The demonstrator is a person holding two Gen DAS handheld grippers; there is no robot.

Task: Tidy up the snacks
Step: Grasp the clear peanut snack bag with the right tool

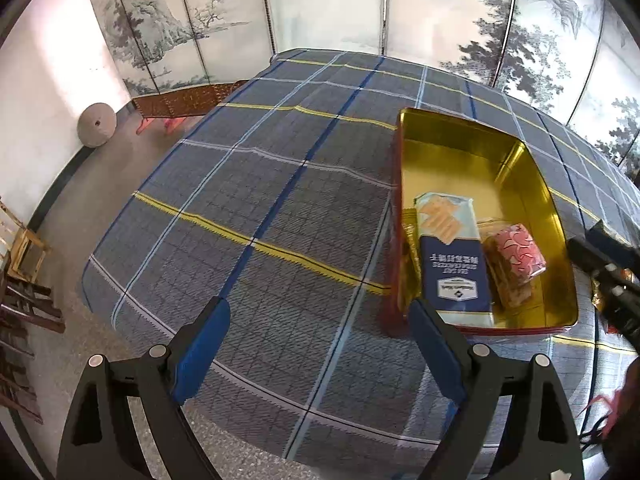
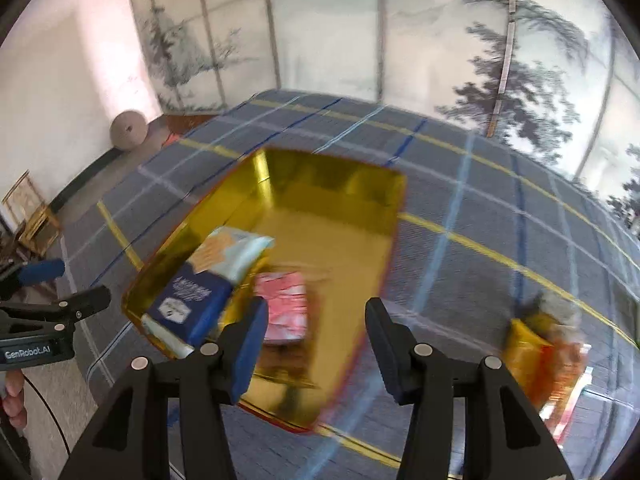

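Gold tin (image 1: 516, 148): open, red outer wall, right of centre in the left wrist view, resting on the plaid cloth (image 1: 256, 208).

Contents, near end of tin: blue-and-white cracker packet (image 1: 452, 256) lying flat along the left wall; pink patterned snack pack (image 1: 520, 252) just beside it to the right.

Loose item: orange snack bag (image 2: 536, 356), blurred, on the cloth at lower right of the right wrist view, apart from the tin.

Left gripper (image 1: 320, 344): jaws spread wide, nothing between them, lower centre over the cloth.

Right gripper (image 2: 316, 340): jaws apart, empty, above the tin's near end.

Backdrop: painted folding screen (image 1: 328, 8).
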